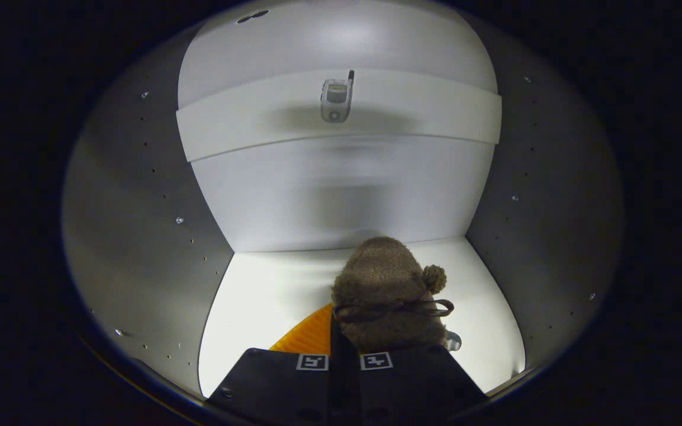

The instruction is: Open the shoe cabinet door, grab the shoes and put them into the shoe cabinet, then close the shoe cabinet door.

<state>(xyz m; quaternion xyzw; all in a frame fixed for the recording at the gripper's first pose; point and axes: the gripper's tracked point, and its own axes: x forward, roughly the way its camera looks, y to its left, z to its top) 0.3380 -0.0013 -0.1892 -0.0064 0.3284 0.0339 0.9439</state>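
Brown, fuzzy fabric: the shoe (385,293) is sitting inside the shoe cabinet (140,195), just ahead of the fingertips, toe pointing toward the far wall. A small pom-pom (434,278) is sticking out on its right side, and a dark lace bow (397,309) is lying across its near part. An orange sole (311,334) is showing at the shoe's near left, tilted up against it.

The gripper (344,361) is nearly closed, its two fingers lying side by side with only a narrow slit between them. The shoe's near end is meeting the fingertips; whether both fingers are pressing on it cannot be told.

The shoe is resting on the cabinet's white floor (258,302), right of centre. Grey side walls with small holes and screws are rising left and right. On the far wall a pale horizontal rail (436,118) is crossing the back panel, with a small metal fitting (336,97) mounted at its middle.
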